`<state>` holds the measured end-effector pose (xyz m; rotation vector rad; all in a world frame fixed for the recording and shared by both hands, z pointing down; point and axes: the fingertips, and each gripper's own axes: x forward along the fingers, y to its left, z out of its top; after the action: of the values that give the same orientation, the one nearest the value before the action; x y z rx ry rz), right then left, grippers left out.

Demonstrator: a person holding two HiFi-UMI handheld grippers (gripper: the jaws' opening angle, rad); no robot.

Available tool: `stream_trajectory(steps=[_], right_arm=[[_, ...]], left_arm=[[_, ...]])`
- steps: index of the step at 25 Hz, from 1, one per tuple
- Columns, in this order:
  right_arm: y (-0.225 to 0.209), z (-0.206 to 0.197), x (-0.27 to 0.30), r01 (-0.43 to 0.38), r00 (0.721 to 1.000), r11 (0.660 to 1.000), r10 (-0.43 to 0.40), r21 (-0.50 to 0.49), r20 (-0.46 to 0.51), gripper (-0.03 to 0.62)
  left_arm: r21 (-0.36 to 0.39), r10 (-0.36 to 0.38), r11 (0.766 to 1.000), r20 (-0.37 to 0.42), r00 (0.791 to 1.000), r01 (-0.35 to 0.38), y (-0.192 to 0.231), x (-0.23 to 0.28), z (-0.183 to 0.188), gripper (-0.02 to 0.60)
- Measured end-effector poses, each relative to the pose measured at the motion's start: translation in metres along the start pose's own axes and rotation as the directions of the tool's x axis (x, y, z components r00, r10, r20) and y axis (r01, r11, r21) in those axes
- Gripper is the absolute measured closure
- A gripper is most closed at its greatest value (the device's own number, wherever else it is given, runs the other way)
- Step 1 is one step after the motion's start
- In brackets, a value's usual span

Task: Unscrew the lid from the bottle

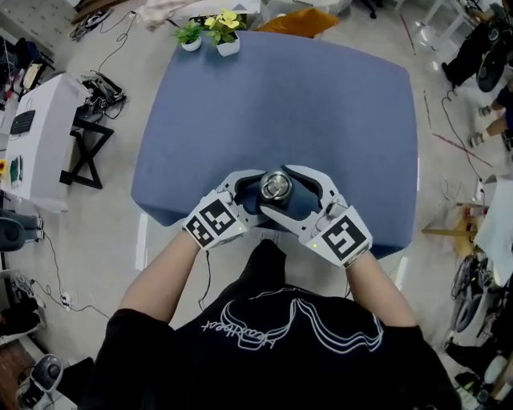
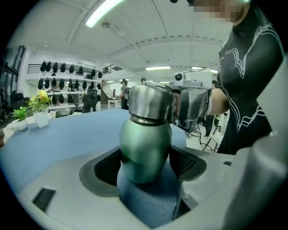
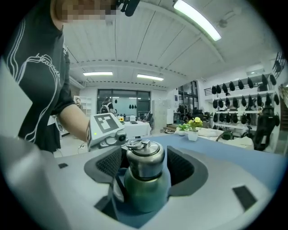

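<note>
A green metal bottle (image 1: 276,190) with a steel lid (image 3: 145,157) stands at the near edge of the blue table (image 1: 280,96). My left gripper (image 2: 146,167) comes in from the left and is shut on the bottle's green body (image 2: 146,143), with a pad pressed against each side. From the right, my right gripper (image 3: 145,168) reaches in higher up, level with the lid. Its jaws stand open on both sides of the lid, a narrow gap showing at each pad. In the head view the left gripper (image 1: 255,197) and right gripper (image 1: 285,192) meet around the bottle.
Two small potted plants (image 1: 210,32) stand at the table's far left corner. A white cabinet (image 1: 36,136) and a black stand (image 1: 88,148) are on the floor to the left, with cables around them. An orange seat (image 1: 300,20) is beyond the table.
</note>
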<state>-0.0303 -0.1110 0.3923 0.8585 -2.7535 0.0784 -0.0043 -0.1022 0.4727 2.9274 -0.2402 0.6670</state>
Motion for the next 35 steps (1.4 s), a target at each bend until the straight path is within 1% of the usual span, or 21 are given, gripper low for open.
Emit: stream_trajectory(steps=[3, 9, 11, 13, 16, 21, 26, 31, 35], right_arm=[[-0.0033, -0.0008, 0.0002, 0.063, 0.998, 0.998, -0.064, 0.030, 0.027, 0.284], [-0.0023, -0.0041, 0.0032, 0.117, 0.992, 0.993, -0.118, 0.026, 0.039, 0.293], [-0.0034, -0.0051, 0.0047, 0.146, 0.989, 0.989, -0.146, 0.015, 0.034, 0.313], [-0.0042, -0.0048, 0.0067, 0.167, 0.985, 0.986, -0.167, 0.008, 0.032, 0.315], [-0.0037, -0.0040, 0.0073, 0.178, 0.984, 0.984, -0.177, -0.006, 0.026, 0.321], [-0.0035, -0.0053, 0.0078, 0.167, 0.986, 0.986, -0.167, -0.011, 0.018, 0.321], [-0.0024, -0.0051, 0.0066, 0.136, 0.991, 0.991, -0.136, -0.013, 0.015, 0.321], [-0.0016, -0.0047, 0.0082, 0.084, 0.996, 0.996, -0.084, -0.024, 0.003, 0.321], [-0.0009, -0.0070, 0.0084, 0.026, 1.000, 0.999, -0.027, -0.041, -0.016, 0.321]], left_arm=[[-0.030, 0.061, 0.998, 0.007, 0.998, -0.060, -0.0007, 0.0008, -0.0009, 0.256], [-0.072, 0.156, 0.985, 0.028, 0.987, -0.154, -0.0019, 0.0021, -0.0004, 0.256], [-0.083, 0.177, 0.981, 0.031, 0.984, -0.174, -0.0016, 0.0022, -0.0012, 0.256], [-0.091, 0.190, 0.978, 0.033, 0.981, -0.187, -0.0009, 0.0015, -0.0017, 0.256], [-0.095, 0.200, 0.976, 0.035, 0.979, -0.196, -0.0012, 0.0003, -0.0016, 0.256], [-0.088, 0.199, 0.977, 0.046, 0.979, -0.195, -0.0008, 0.0006, -0.0023, 0.256], [-0.072, 0.178, 0.982, 0.051, 0.983, -0.174, -0.0021, 0.0008, -0.0018, 0.256], [-0.033, 0.122, 0.992, 0.057, 0.991, -0.120, -0.0012, -0.0005, -0.0014, 0.256], [0.000, 0.057, 0.998, 0.046, 0.997, -0.057, -0.0013, 0.0009, -0.0025, 0.256]])
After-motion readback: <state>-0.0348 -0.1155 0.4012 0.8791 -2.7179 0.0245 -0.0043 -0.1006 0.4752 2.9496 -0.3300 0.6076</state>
